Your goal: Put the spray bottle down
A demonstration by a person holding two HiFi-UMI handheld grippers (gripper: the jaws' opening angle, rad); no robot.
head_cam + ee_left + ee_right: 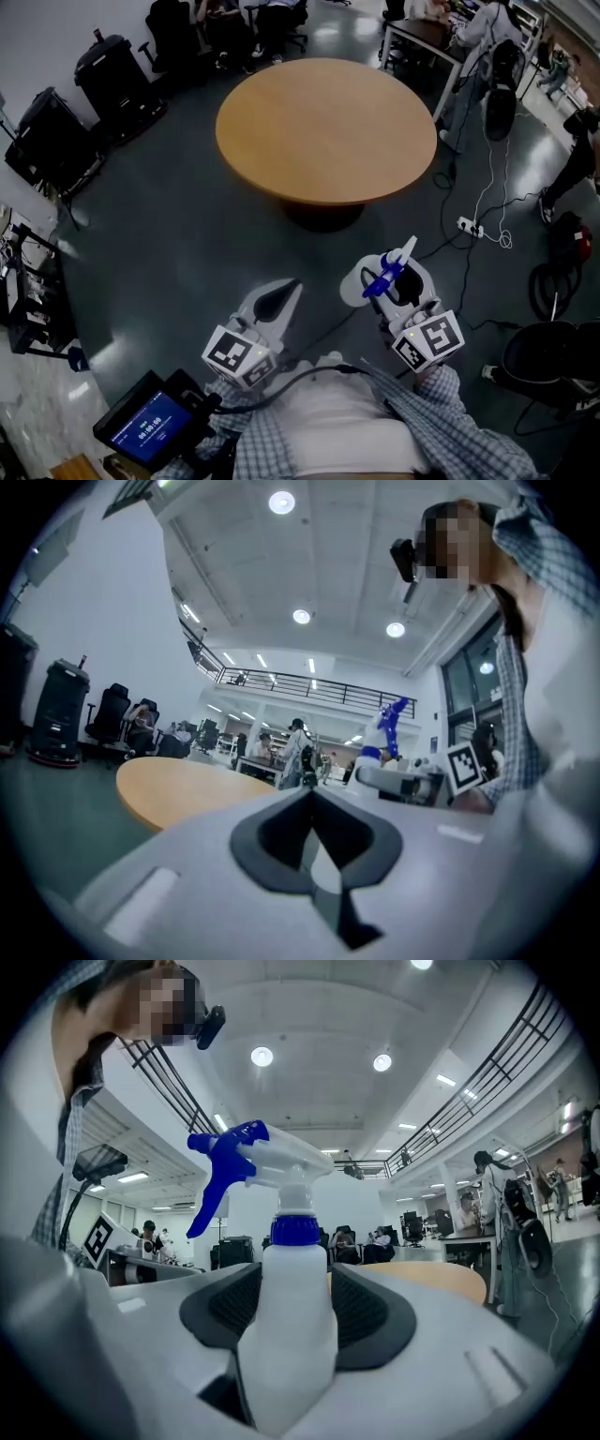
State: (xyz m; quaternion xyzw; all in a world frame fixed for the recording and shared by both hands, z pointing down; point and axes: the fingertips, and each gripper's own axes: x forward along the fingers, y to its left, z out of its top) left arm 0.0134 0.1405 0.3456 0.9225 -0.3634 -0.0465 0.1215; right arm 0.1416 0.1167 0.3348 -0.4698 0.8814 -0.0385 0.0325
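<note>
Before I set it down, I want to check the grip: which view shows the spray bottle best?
The right gripper view: the bottle fills the centre, upright, gripped between the jaws. The head view shows it small, from above. The left gripper view shows only its top, far off.

This is a large open-plan office or lab hall. A round wooden bench stands alone on a dark, glossy floor. Black office chairs and tall black wheeled cases line the wall. A person stands by a 2nd bench at the far side. White cables trail across the floor to a power strip. Overhead, a high concrete ceiling carries round recessed lights. A railed mezzanine crosses the hall above seated people.
</note>
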